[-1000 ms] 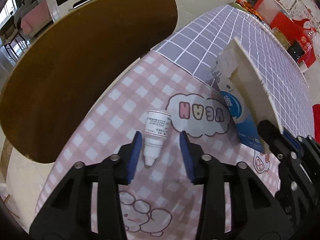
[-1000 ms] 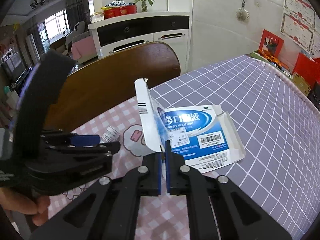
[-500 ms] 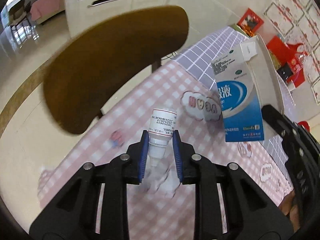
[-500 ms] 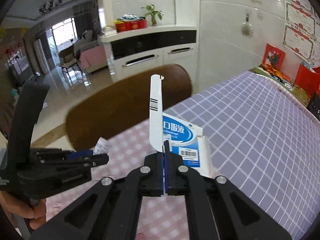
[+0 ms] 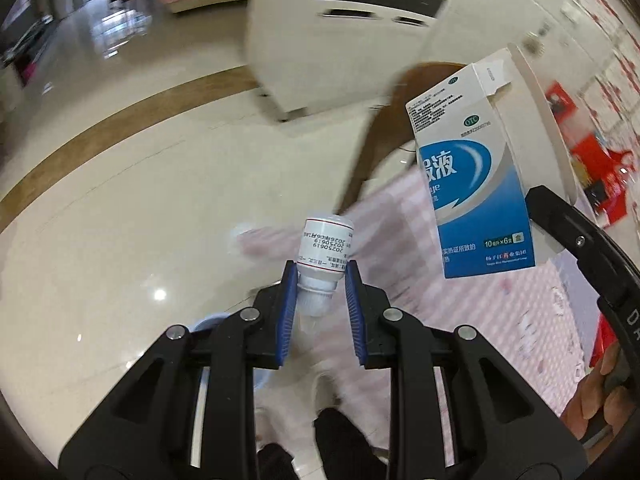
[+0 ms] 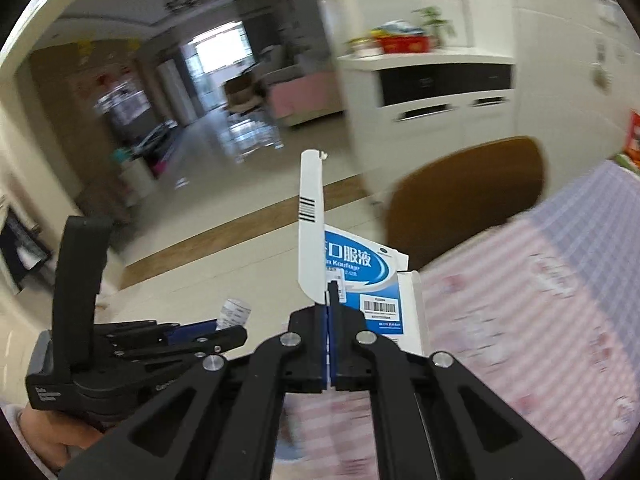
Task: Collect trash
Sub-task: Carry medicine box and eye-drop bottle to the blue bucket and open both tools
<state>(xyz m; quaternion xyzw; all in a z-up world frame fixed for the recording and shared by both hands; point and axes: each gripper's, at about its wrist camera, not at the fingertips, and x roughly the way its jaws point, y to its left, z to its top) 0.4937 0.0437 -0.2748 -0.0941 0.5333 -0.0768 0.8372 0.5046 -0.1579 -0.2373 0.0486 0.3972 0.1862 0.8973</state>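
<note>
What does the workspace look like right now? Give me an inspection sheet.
Surface: pink checked cloth on the table, purple grid cloth beyond.
Job's things: small white bottle and flattened blue-and-white carton, both lifted off the table.
Clutter: nothing seen.
Grippers: left gripper shut on the bottle's neck; right gripper shut on a carton flap.
Cables: nothing seen.
Surroundings: brown chair, white cabinet, tiled floor.

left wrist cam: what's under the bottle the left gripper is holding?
Below the small white bottle pinched in the left gripper: glossy cream floor and the blurred pink checked tablecloth edge. The gripper body hides whatever lies directly beneath.
</note>
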